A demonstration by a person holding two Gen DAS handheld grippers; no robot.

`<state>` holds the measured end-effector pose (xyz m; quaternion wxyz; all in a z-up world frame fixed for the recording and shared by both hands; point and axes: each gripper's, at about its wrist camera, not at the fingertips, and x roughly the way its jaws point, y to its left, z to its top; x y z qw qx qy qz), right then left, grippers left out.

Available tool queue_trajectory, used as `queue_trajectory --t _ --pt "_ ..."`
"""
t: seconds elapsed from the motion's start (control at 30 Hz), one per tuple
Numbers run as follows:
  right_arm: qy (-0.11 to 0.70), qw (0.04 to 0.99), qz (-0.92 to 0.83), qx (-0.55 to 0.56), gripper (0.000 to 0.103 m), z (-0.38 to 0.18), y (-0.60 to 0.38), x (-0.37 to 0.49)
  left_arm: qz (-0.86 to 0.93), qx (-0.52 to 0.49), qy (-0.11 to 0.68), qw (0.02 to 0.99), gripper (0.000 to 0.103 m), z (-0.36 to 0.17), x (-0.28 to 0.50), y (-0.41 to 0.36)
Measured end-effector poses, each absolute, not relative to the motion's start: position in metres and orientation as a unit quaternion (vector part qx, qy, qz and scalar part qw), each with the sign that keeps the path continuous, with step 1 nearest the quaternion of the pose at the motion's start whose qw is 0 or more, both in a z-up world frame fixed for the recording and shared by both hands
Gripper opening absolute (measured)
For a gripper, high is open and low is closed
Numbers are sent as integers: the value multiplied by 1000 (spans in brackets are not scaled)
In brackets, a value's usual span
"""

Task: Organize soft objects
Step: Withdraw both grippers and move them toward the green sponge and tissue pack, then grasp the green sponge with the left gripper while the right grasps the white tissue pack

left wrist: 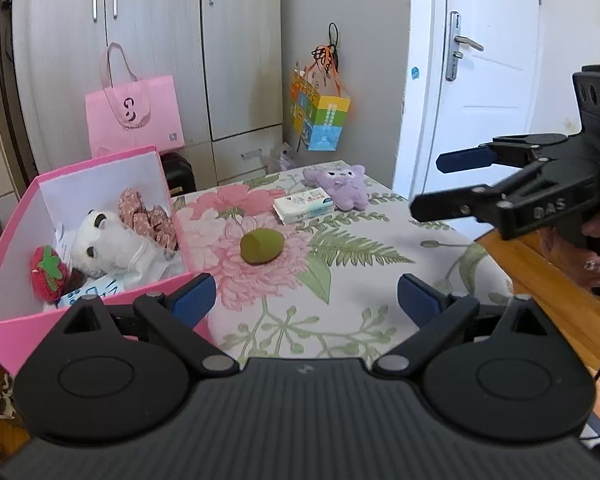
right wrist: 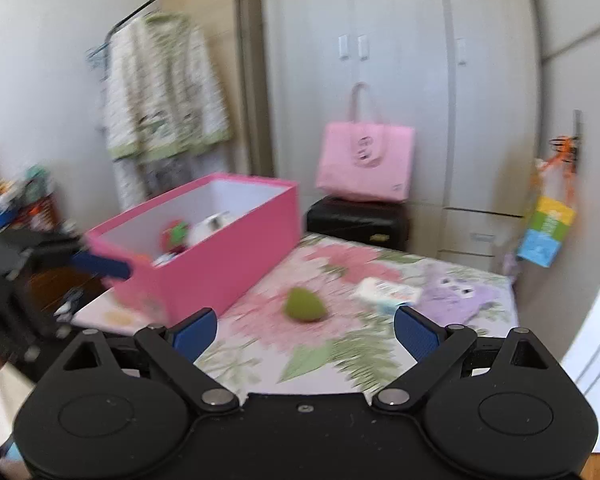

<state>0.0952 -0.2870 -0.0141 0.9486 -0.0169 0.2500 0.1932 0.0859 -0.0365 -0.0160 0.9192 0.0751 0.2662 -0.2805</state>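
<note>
A green egg-shaped sponge (left wrist: 260,248) (right wrist: 304,305) lies on the floral tablecloth (left wrist: 360,280). Behind it lie a tissue pack (left wrist: 304,204) (right wrist: 388,292) and a purple plush (left wrist: 340,186) (right wrist: 456,292). The pink box (left wrist: 100,162) (right wrist: 220,256) at the table's left holds a white bear plush (left wrist: 104,240), a strawberry plush (left wrist: 48,272) and a floral scrunchie (left wrist: 148,216). My left gripper (left wrist: 306,300) hangs open and empty in front of the sponge. My right gripper (right wrist: 306,332) (left wrist: 440,184) is open and empty too, to the right above the table.
A pink tote bag (left wrist: 136,116) stands on a black case (right wrist: 356,220) behind the table. A colourful bag (left wrist: 320,120) hangs on the wardrobe. A white door (left wrist: 480,80) and wooden floor (left wrist: 540,272) are at the right. Clothes hang on a rack (right wrist: 160,88).
</note>
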Motion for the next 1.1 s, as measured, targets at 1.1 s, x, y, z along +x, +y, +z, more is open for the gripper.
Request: queue_trajectory --t 1.1 --pt "341 902 264 26 85 -101 -326 286 -142 53 276 949 94 -107 228 -128"
